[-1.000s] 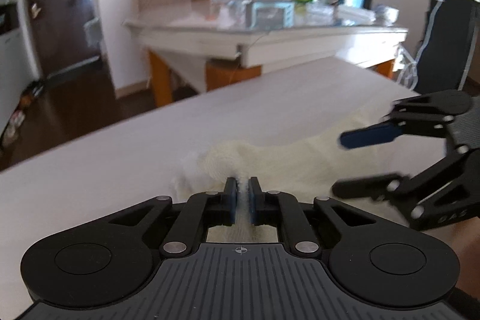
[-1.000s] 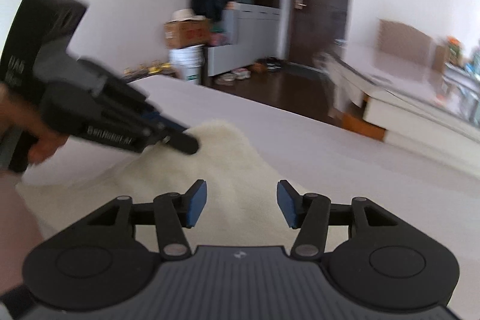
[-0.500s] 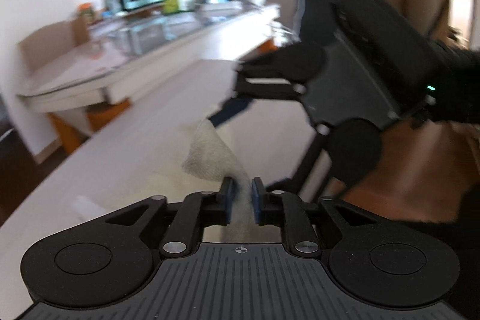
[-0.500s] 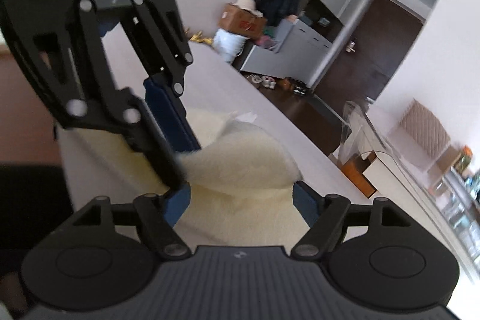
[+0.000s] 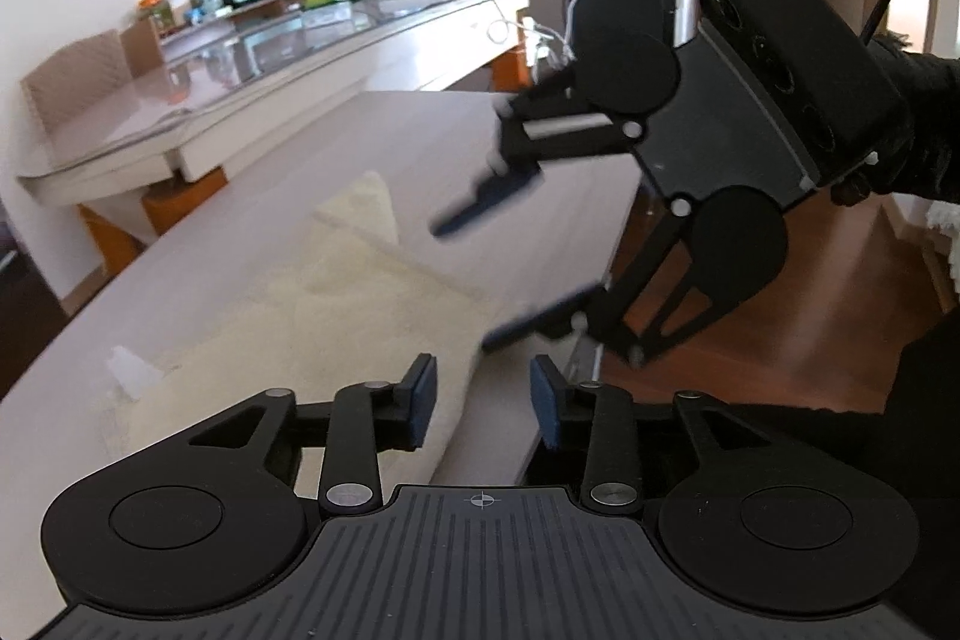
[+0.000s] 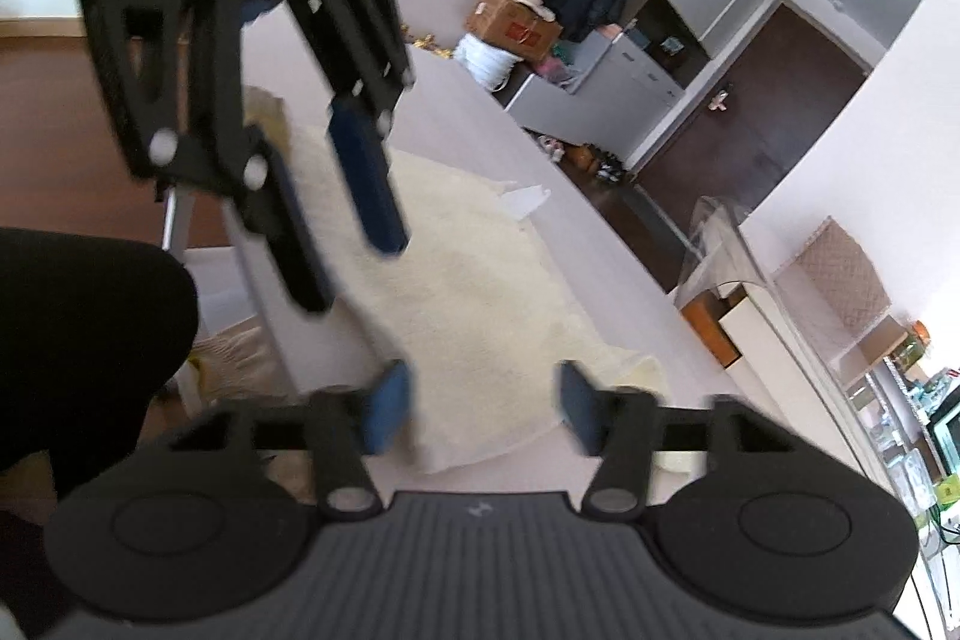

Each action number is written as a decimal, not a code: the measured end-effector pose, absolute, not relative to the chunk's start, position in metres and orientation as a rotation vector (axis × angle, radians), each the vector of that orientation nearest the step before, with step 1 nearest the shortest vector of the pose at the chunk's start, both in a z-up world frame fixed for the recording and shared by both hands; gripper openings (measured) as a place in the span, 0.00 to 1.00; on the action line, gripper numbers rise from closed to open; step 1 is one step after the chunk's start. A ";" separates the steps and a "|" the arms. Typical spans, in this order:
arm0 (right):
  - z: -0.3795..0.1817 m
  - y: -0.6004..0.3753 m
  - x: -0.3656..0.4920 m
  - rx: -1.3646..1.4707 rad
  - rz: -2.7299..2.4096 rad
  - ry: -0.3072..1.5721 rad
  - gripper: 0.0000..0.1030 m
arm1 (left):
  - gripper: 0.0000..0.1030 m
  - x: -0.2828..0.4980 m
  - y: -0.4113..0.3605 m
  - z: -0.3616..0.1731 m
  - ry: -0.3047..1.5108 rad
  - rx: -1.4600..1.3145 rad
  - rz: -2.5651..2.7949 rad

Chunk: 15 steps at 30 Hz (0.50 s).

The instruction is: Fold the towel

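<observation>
The left gripper point(image 5: 483, 400) has just been opening, the right gripper point(image 6: 483, 406) closing; both part-open, empty. The towel point(image 5: 336, 304) lies flat, one corner pointing away.

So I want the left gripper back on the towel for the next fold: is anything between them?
Nothing visible: the left gripper, jaws just opened and empty, hangs right over the towel's near edge.

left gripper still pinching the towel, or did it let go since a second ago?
Yes, changed: left gripper jaws have just been opening, nothing between them now; towel lies flat on the table.
</observation>
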State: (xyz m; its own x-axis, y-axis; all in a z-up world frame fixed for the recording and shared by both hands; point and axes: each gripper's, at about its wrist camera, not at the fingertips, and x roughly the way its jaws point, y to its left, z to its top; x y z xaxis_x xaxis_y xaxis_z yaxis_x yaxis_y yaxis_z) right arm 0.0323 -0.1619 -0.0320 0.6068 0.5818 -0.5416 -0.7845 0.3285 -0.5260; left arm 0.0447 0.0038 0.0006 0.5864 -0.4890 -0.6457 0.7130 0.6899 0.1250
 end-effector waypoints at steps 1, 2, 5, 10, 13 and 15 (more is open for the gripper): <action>-0.033 -0.162 0.031 -0.854 0.911 0.275 0.42 | 0.39 0.041 0.010 0.002 0.621 0.398 -0.701; -0.035 -0.161 0.030 -0.872 0.908 0.269 0.41 | 0.39 0.039 0.014 0.003 0.626 0.402 -0.681; -0.041 -0.160 0.027 -0.939 0.900 0.246 0.40 | 0.43 0.034 0.029 0.005 0.642 0.414 -0.621; -0.048 -0.157 0.025 -0.999 0.892 0.227 0.30 | 0.50 0.022 0.052 0.008 0.652 0.411 -0.534; -0.055 -0.154 0.023 -1.041 0.891 0.237 0.03 | 0.50 0.017 0.059 0.008 0.644 0.415 -0.503; -0.055 -0.155 0.021 -1.038 0.894 0.247 0.02 | 0.50 0.010 0.063 0.008 0.638 0.425 -0.492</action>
State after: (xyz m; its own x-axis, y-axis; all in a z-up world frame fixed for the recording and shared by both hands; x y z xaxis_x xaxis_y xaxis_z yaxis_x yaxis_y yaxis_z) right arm 0.0214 -0.1551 -0.0554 0.6349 0.5230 -0.5687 -0.7409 0.2035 -0.6400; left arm 0.0099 0.0633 0.0082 0.6970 -0.3005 -0.6511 0.5533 0.8029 0.2217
